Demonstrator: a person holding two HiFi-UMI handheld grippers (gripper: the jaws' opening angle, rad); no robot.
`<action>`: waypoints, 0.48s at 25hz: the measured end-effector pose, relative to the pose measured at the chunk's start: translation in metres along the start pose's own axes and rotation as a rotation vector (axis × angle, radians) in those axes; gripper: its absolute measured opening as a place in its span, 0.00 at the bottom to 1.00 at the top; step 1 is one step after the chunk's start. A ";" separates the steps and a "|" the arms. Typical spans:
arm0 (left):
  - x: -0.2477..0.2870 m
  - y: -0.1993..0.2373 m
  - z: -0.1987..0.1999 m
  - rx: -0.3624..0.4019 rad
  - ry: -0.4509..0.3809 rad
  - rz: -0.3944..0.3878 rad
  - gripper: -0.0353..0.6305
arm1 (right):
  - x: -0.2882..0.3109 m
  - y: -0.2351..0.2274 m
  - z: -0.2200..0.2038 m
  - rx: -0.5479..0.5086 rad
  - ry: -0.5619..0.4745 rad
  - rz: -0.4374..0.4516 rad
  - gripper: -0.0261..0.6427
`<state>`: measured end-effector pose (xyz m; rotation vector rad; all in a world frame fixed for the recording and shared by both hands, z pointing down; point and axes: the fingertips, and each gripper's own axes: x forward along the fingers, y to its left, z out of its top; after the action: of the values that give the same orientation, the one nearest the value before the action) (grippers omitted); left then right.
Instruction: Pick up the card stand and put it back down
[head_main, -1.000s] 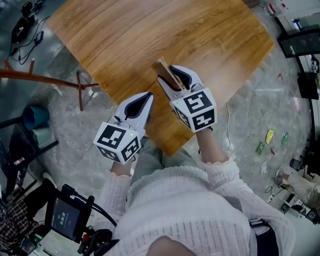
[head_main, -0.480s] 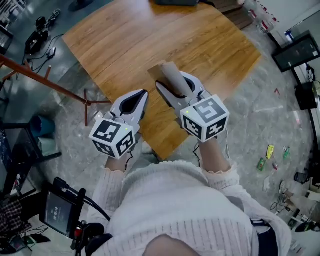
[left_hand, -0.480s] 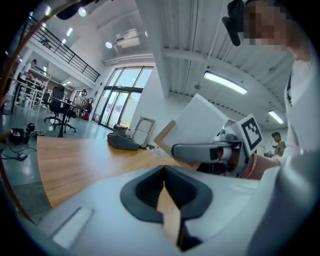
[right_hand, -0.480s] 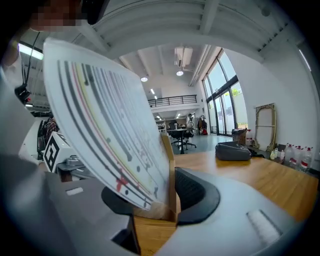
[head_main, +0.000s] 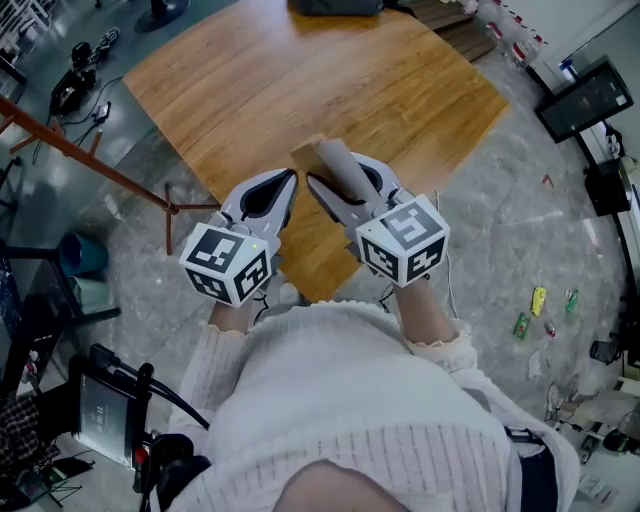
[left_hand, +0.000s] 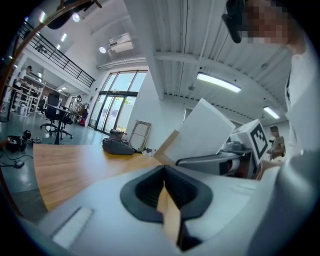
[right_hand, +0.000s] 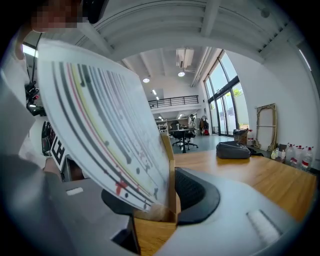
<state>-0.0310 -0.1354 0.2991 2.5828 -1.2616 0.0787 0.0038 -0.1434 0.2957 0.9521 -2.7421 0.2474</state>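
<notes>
Card stand in right tool

A wide wooden table spreads ahead of both grippers, its top open for passage nearly everywhere. A dark bag sits at the far edge, well apart. Over the nearest corner, the left gripper and right gripper hang side by side with only a narrow gap between; the card stand clamped in the right one crowds that gap. A reddish pole slants near the table's left side
</notes>
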 end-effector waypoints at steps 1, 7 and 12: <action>-0.001 -0.002 0.001 0.004 -0.006 -0.002 0.07 | -0.002 0.000 0.001 0.001 -0.004 0.000 0.31; -0.005 -0.004 0.002 0.041 -0.010 0.014 0.07 | -0.009 -0.003 0.001 0.002 -0.018 -0.023 0.31; -0.004 -0.001 -0.001 0.044 0.000 0.045 0.06 | -0.009 -0.007 -0.002 0.002 -0.015 -0.034 0.31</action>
<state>-0.0329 -0.1317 0.2998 2.5912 -1.3324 0.1164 0.0158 -0.1433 0.2953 1.0043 -2.7367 0.2384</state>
